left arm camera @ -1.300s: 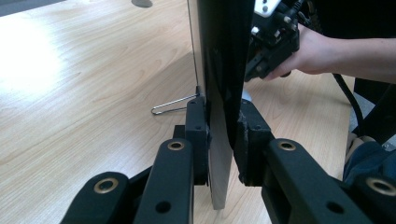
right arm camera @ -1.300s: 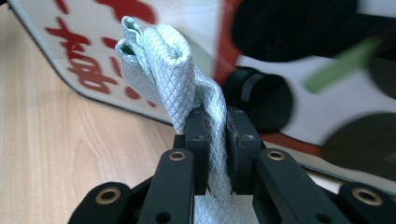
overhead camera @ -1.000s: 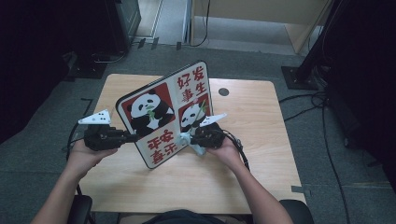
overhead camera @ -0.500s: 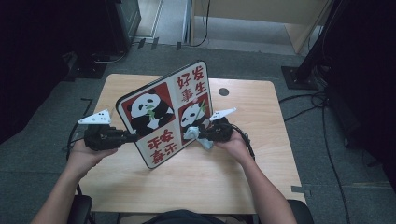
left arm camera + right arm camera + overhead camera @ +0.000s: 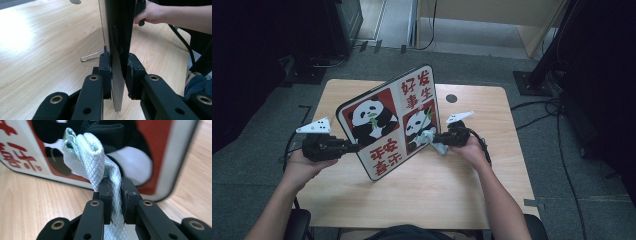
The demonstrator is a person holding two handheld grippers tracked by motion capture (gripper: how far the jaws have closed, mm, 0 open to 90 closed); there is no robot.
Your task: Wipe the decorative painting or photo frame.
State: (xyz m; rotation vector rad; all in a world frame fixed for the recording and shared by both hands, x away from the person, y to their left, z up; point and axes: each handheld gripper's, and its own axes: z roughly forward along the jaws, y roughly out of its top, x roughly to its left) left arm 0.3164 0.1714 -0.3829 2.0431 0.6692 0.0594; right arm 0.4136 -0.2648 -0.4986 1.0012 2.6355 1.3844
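Shifted slightly outward since earlier, the right tongs (image 5: 115, 195) clench a quilted pale-green cloth (image 5: 92, 157) against the glossy panda board (image 5: 392, 120), whose edge the left tongs (image 5: 117, 72) grip on the wooden tabletop (image 5: 452, 195).

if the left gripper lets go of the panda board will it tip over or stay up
Probably stays up: a thin wire stand props the panda board behind. It looks stiff and flat, not sagging where the left gripper clamps its edge. Likely light, so pushing with the cloth could slide it.
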